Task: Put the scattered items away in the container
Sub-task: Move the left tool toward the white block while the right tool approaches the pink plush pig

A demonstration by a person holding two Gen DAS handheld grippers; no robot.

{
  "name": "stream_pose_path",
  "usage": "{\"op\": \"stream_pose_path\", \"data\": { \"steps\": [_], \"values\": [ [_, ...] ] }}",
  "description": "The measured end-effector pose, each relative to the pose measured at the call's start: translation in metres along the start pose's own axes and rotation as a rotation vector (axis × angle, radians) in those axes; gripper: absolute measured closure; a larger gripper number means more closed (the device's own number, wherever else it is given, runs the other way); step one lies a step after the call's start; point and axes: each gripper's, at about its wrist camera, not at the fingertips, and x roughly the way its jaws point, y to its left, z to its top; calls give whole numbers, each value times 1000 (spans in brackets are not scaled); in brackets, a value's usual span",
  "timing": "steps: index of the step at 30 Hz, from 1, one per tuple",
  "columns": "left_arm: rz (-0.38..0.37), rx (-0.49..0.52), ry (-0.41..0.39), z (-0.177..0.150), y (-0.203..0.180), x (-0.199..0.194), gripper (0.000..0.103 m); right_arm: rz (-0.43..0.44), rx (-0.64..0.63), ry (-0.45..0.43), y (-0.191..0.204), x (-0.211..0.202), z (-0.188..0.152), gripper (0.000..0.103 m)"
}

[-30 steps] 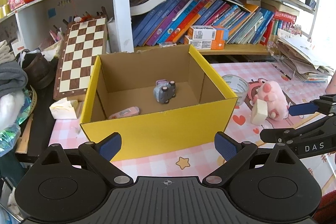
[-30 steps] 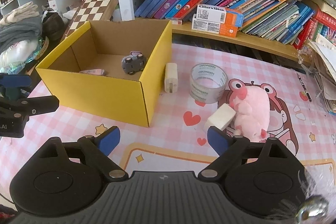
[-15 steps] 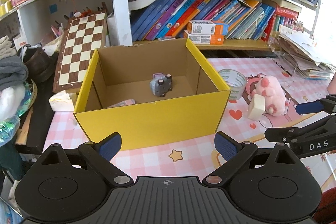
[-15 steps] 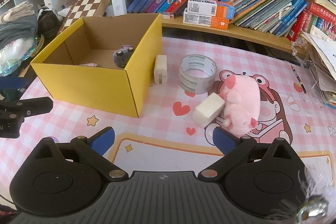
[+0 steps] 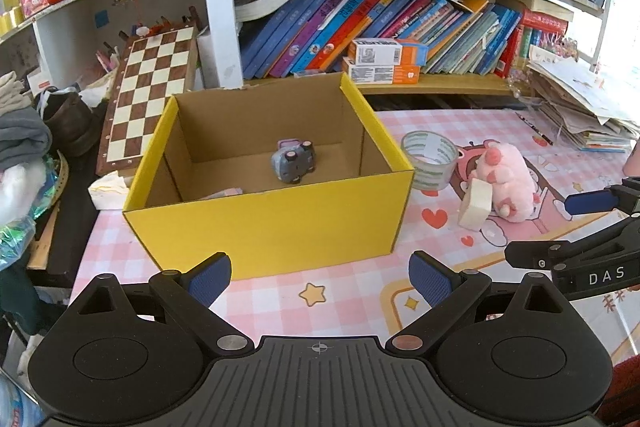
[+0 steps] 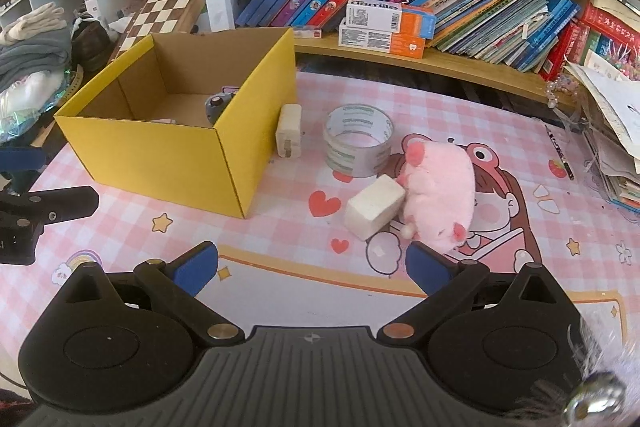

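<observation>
Pink plush (image 6: 438, 191): beside tape (image 6: 357, 140), touching foam block (image 6: 375, 212), right of box (image 6: 188, 163). Likely light, soft, squashy; pinch mid-body. Right gripper (image 6: 312, 265) and left gripper (image 5: 320, 277): both agape, empty.

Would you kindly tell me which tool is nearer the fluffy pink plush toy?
Right. The right tool sits just short of the pink plush toy; the left tool faces the yellow cardboard box, farther off.

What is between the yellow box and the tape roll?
A small white charger block stands between the yellow box and tape roll, seen from the right wrist.
</observation>
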Motion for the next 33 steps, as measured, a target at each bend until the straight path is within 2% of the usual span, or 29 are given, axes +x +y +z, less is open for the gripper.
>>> {"op": "stream_pose_path", "data": {
  "steps": [18,33],
  "values": [
    [-46,43,14,6,-59,17,6,-22,32,13,-53,-4,-13,1],
    [-81,164,35,16,-107,38,5,-35,49,1,-86,6,-13,1]
  ]
}}
